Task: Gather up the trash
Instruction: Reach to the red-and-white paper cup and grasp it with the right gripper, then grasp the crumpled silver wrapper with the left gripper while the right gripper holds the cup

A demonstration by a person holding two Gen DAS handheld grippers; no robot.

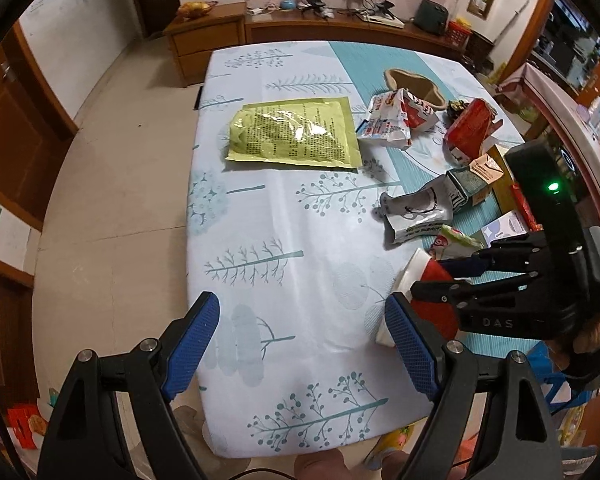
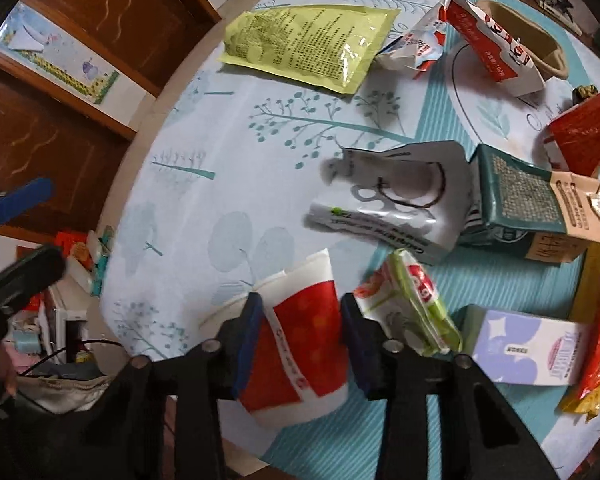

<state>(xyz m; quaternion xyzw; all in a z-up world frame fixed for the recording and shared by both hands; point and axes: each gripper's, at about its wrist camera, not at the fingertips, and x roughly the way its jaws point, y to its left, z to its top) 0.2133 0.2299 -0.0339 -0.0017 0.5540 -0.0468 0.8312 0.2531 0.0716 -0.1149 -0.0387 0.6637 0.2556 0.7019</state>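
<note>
My right gripper (image 2: 302, 308) is shut on a red and white paper cup (image 2: 300, 344) lying on its side near the table's near edge; the cup also shows in the left wrist view (image 1: 428, 292), with the right gripper (image 1: 456, 272) around it. My left gripper (image 1: 304, 320) is open and empty over the left part of the table, left of the cup. More trash lies beyond: a yellow-green pouch (image 1: 292, 132), a grey pouch (image 2: 388, 204), a green carton (image 2: 532, 208), a crumpled green wrapper (image 2: 412, 308), a white and red wrapper (image 1: 396, 118).
The table has a white and teal tree-print cloth (image 1: 260, 240). A purple and white box (image 2: 528, 348), red packets (image 2: 580, 136) and a brown paper tray (image 1: 418, 86) lie to the right. Tiled floor and wooden doors are on the left, a low cabinet behind.
</note>
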